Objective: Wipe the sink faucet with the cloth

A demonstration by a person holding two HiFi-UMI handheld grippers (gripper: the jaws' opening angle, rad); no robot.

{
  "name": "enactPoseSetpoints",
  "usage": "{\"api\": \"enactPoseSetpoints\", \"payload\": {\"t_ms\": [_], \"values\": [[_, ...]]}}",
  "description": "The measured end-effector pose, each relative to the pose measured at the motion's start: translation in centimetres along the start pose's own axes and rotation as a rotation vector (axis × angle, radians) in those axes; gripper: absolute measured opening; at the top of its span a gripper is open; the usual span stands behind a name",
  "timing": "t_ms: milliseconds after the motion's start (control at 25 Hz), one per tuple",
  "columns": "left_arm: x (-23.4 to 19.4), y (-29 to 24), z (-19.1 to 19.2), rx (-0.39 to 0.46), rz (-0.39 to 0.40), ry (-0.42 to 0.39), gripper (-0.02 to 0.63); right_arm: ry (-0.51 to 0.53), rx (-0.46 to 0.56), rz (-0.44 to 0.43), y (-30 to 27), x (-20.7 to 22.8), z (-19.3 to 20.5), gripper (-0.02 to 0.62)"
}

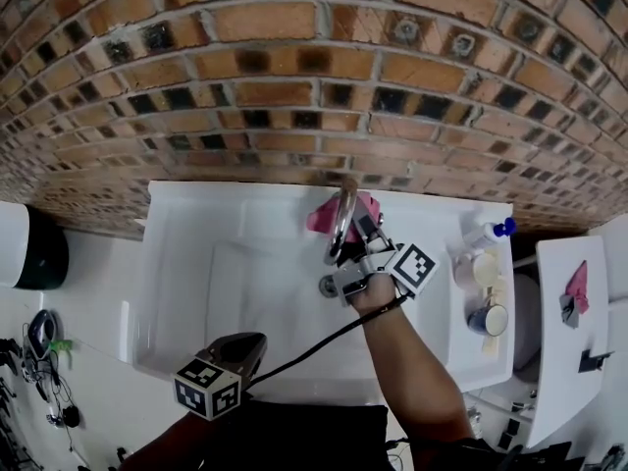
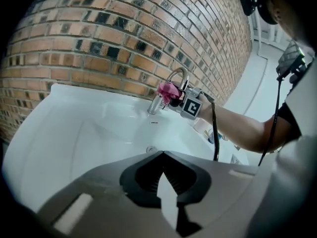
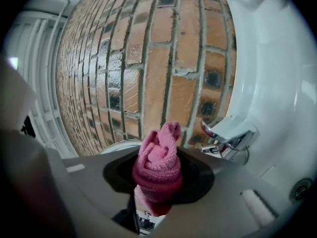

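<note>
while the pink cloth (image 1: pixel 322 214) is pressed by the faucet (image 1: pixel 340 226) at the back of the sink (image 1: pixel 186 263), it could slip.
the wad sticks out far, so a hard rub may pull it loose. right gripper (image 3: pixel 157 182) jaws are closed tight on the cloth; left gripper (image 2: pixel 162 180) jaws are together and empty, over the sink front.

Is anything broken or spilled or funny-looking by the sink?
No, nothing stands out. The sink shows no spill and the faucet looks whole. The right tool grips the pink cloth right by it. The cups and bottle on the sink's right rim stand upright.
</note>
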State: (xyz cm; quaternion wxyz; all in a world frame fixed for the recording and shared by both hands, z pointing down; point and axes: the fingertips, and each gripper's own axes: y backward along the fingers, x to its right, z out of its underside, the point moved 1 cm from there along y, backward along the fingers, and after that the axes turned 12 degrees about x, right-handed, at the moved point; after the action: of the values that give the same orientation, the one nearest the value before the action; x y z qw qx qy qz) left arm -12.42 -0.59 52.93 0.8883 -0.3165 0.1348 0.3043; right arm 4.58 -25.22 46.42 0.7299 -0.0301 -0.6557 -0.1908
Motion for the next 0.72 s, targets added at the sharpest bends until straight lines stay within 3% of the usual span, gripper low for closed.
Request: {"api": "enactPoseSetpoints", "payload": {"t_ms": [400, 720], "values": [[-0.3, 1.2, -0.2, 0.054, -0.042, 0.032, 0.005, -0.115, -0.02, -0.162, 0.3, -4.7, -0.8, 0.146], [-1.0, 2.2, -1.0, 0.092, -0.074, 0.021, 0.005, -0.154, -0.13, -0.292, 1.8, -6.9, 0.0, 0.141]]}}
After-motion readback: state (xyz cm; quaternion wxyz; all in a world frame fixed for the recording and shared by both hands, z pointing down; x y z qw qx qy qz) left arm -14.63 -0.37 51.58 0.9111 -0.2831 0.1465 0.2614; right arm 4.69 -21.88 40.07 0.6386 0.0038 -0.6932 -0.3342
